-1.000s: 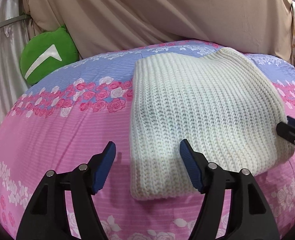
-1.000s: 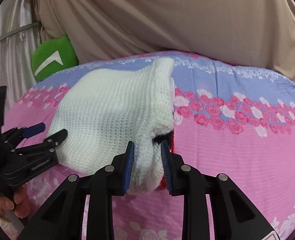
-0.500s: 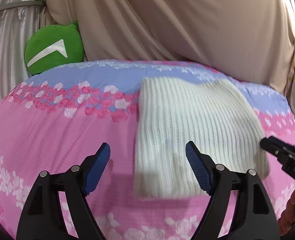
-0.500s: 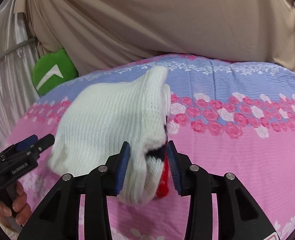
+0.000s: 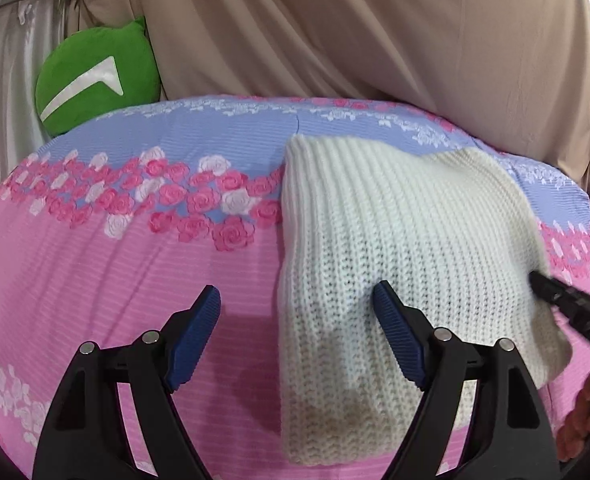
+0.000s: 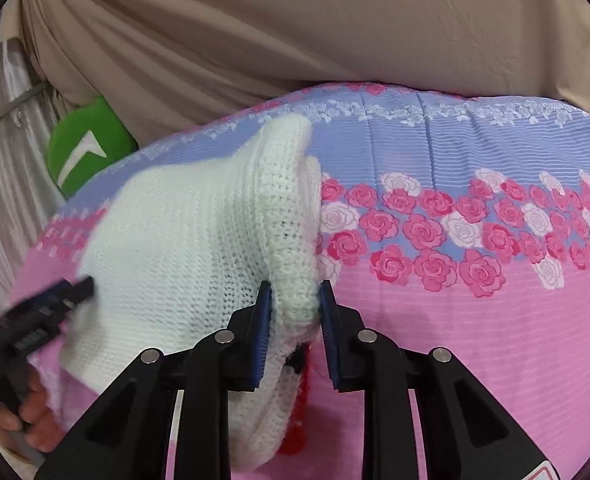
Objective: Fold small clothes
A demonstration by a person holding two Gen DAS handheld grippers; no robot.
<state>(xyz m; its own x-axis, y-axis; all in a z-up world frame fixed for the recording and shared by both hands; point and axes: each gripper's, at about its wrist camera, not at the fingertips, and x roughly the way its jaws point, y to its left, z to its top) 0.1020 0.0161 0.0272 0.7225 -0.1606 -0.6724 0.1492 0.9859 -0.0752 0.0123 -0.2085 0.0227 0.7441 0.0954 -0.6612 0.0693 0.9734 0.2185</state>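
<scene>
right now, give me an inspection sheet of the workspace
surface: pink and lilac rose-print bedsheet, lightly wrinkled
job's things: cream ribbed knit garment lying folded on the sheet; red and black trim shows under its near edge in the right wrist view
clutter: round green plush cushion at the far left edge
grippers: left tongs open, straddling the knit's left edge; right tongs shut on its thick rolled edge
cables: nothing seen
surroundings: beige draped cloth behind, pale silvery curtain left

The cream garment (image 5: 407,232) is chunky ribbed knit, matt and rough. Under it, the bedsheet (image 5: 107,276) is finely ribbed printed cloth. Behind the bedsheet hang a matt beige cloth (image 5: 375,32) and a plush green cushion (image 5: 95,80).
</scene>
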